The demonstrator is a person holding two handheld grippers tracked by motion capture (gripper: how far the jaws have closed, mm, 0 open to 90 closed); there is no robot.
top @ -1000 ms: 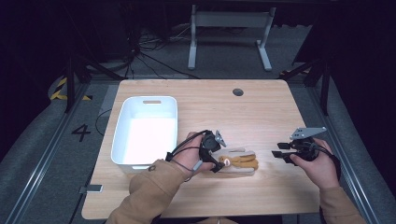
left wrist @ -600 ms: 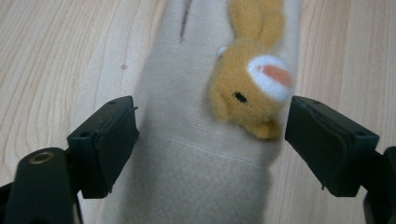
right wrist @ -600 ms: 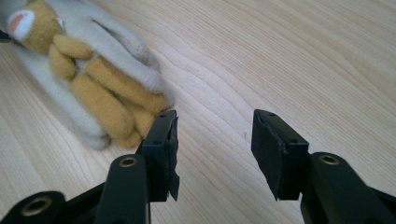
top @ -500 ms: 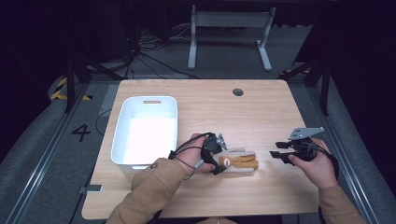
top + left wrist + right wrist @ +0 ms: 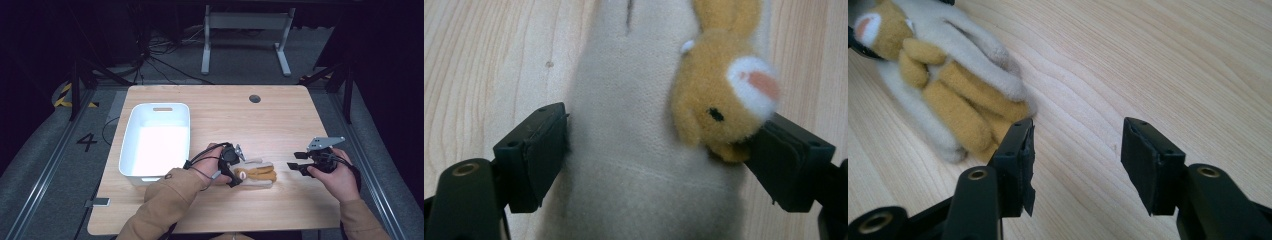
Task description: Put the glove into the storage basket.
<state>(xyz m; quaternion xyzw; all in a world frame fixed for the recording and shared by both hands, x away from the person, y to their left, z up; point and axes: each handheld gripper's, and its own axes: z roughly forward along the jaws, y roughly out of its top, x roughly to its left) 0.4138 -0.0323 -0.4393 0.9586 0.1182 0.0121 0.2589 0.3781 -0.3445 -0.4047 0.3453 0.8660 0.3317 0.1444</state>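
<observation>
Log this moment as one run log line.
left gripper: jaws astride plush toy, just opening | right gripper: open, empty, opening | white bin: empty

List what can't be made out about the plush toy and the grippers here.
- Plush toy: left gripper view, lower end cut off by the bottom edge.
- Toy's head, high view: left gripper covers it.
- Right gripper, high view: too small to judge its jaws.
</observation>
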